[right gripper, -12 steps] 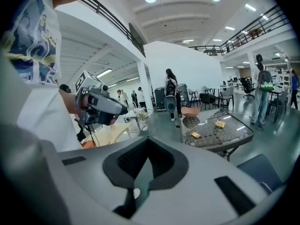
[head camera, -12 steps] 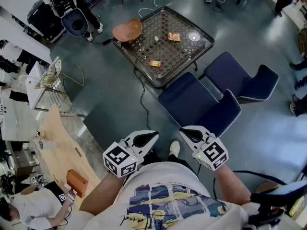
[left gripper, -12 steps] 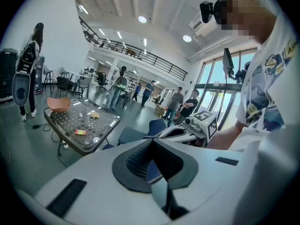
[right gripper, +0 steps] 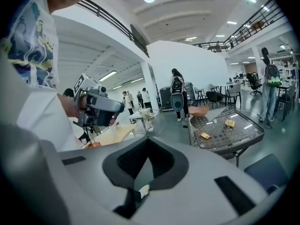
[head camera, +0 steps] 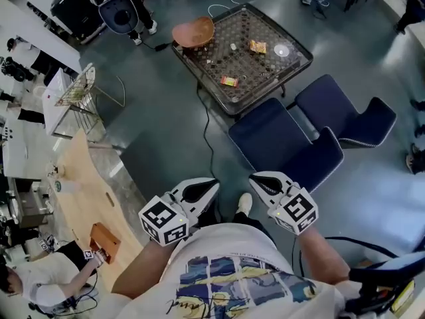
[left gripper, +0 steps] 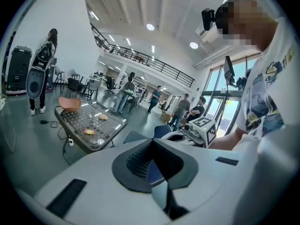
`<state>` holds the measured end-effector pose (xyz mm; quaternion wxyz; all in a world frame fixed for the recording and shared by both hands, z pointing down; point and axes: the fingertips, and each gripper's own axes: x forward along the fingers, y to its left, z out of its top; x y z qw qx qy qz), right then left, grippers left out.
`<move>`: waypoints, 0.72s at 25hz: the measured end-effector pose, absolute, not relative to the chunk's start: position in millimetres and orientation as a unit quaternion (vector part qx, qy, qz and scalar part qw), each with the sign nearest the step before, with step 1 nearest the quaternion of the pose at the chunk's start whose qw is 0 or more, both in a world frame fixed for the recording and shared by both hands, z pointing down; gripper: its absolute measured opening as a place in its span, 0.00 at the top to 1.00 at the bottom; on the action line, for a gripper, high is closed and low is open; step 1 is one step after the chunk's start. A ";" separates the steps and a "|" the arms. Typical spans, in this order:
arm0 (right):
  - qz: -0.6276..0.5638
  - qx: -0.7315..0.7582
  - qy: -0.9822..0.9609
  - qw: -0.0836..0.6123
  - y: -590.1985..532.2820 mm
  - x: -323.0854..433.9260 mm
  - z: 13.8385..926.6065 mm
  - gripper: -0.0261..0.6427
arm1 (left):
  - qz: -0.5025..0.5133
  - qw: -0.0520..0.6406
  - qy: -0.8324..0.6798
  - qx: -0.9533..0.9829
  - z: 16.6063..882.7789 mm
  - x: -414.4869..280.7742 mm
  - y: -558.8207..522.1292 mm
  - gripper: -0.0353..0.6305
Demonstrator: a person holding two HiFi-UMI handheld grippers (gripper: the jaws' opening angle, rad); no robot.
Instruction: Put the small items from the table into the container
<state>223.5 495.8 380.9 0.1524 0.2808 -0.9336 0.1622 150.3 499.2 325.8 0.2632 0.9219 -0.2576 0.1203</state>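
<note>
The dark perforated table (head camera: 219, 62) stands far ahead across the floor. An orange bowl (head camera: 194, 32) sits at its left corner. On the top lie an orange-yellow packet (head camera: 229, 81), a second packet (head camera: 257, 46), a small white item (head camera: 234, 46) and a clear round piece (head camera: 283, 50). My left gripper (head camera: 199, 190) and right gripper (head camera: 265, 183) are held close to the body, both shut and empty, well short of the table. The left gripper view shows the table (left gripper: 89, 121) and bowl (left gripper: 70, 103) in the distance. So does the right gripper view, with its table (right gripper: 225, 130) and bowl (right gripper: 198, 110).
Two blue armchairs (head camera: 285, 145) (head camera: 345, 115) stand between me and the table. A cable (head camera: 206, 131) runs over the floor. At the left are a wire basket (head camera: 76, 88), a wooden table (head camera: 86, 185) and a speaker (head camera: 123, 15). People stand around the room.
In the head view the table and chairs have slid a little down and right. Both grippers keep their places near the body, still shut.
</note>
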 end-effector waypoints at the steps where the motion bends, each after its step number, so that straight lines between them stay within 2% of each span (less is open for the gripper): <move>1: 0.161 0.285 -0.933 0.152 491.9 219.8 381.1 0.95 | 0.116 0.262 -0.258 0.923 326.0 144.8 495.8 0.94; 18: 0.146 0.353 -0.901 0.204 339.4 75.6 382.9 0.92 | 0.103 0.240 -0.188 0.947 327.3 -1.2 352.4 0.93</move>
